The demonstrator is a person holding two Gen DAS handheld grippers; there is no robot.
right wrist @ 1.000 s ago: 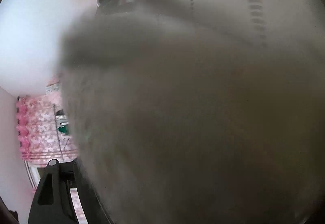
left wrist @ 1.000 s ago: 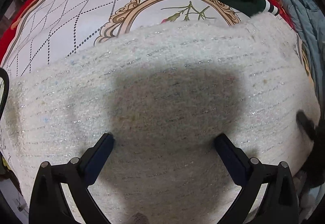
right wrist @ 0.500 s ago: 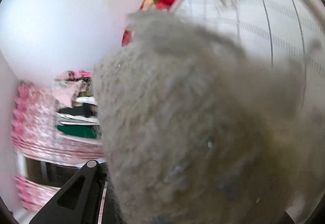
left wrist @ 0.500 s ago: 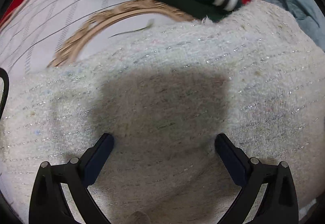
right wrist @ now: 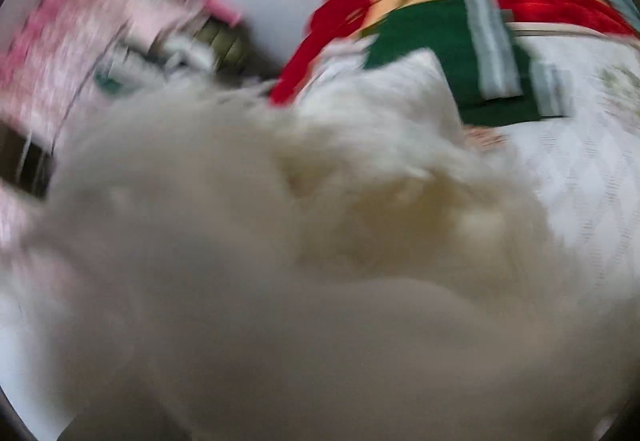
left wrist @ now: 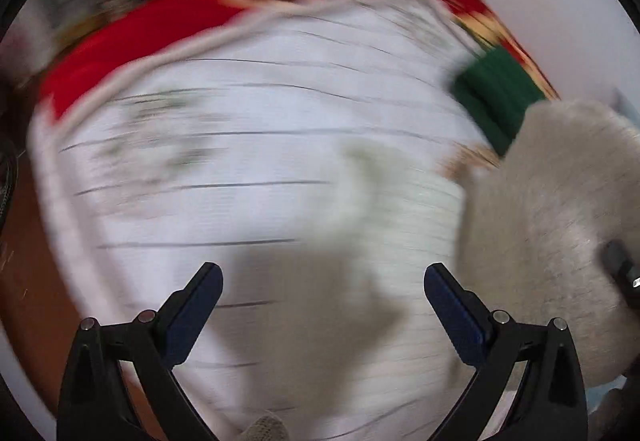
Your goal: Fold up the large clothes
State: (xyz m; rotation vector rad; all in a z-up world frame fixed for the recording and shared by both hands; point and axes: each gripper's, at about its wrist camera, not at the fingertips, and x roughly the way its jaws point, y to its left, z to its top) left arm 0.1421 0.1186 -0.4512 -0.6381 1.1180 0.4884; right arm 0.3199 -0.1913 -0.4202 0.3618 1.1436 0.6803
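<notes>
Above the white quilted bed cover (left wrist: 248,169), the left gripper (left wrist: 322,281) hangs with its jaws wide apart and nothing between them. The fuzzy cream garment (right wrist: 320,281) is lifted off the bed, bunched at the right of the left wrist view and filling the right wrist view; the right gripper's jaws are hidden behind it. A green striped garment (right wrist: 452,53) lies near the bed's red-bordered far edge.

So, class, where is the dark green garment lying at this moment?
In the left wrist view the dark green garment lies upper right on the white patterned bedspread, just behind the fuzzy cream garment; in the right wrist view it also sits upper right.
</notes>
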